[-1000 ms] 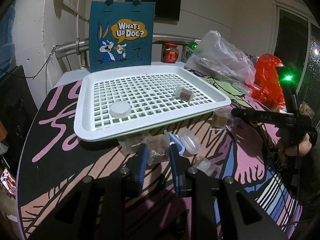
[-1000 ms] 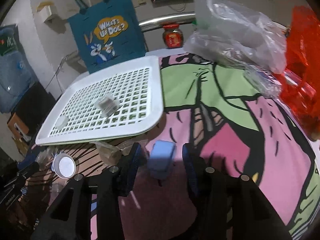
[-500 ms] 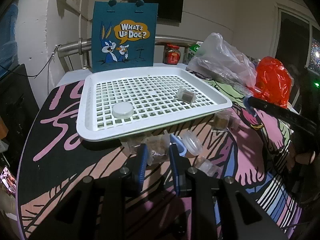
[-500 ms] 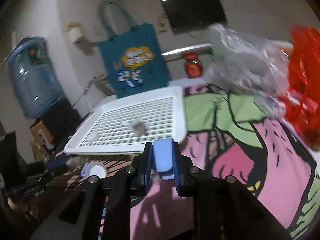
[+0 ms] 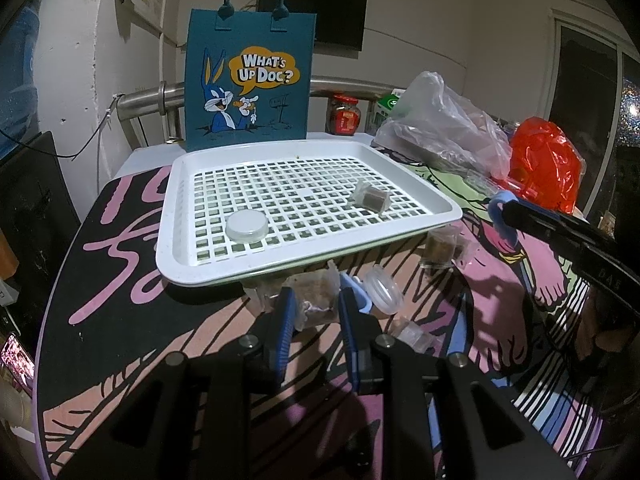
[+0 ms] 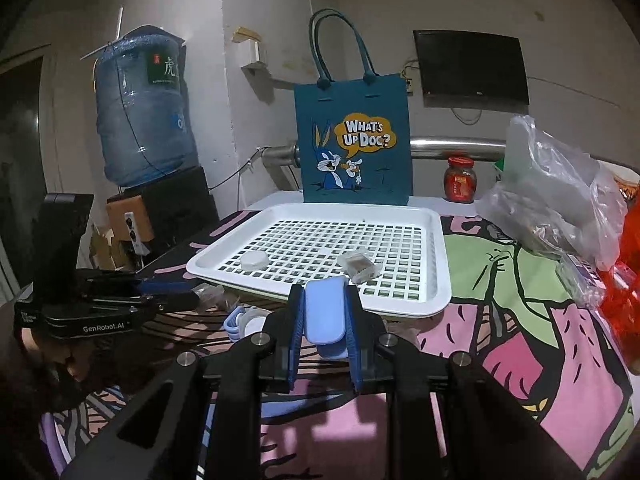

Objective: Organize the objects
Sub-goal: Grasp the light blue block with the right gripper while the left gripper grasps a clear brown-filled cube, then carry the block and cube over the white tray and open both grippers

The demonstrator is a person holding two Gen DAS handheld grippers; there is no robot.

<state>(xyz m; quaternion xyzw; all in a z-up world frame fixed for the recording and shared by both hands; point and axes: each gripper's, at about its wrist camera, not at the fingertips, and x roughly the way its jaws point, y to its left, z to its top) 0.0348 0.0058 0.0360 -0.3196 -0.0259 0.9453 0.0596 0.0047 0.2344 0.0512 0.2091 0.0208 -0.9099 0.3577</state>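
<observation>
A white slotted tray [image 5: 180, 248] [image 6: 440, 280] lies on the table with a round white lid [image 5: 247, 227] [image 6: 253, 259] and a small clear box [image 5: 370, 197] [image 6: 359, 265] in it. My left gripper [image 5: 315, 307] is shut on a clear packet with brown contents [image 5: 312, 298] just in front of the tray's near rim. My right gripper [image 6: 325, 320] is shut on a light blue oblong case [image 6: 325, 318] and holds it above the table before the tray. The right gripper also shows in the left wrist view [image 5: 500, 216].
A clear round lid [image 5: 385, 290], a small jar with brown contents [image 5: 439, 246] and another clear box [image 5: 412, 334] lie on the printed tablecloth. A blue tote bag [image 5: 250, 80], a red-lidded jar [image 5: 344, 114], plastic bags [image 5: 444, 128] and a red bag [image 5: 546, 164] stand behind.
My right gripper closed on the light blue case and lifted it off the table, swinging left toward the tray. My left gripper stayed shut on the packet.
</observation>
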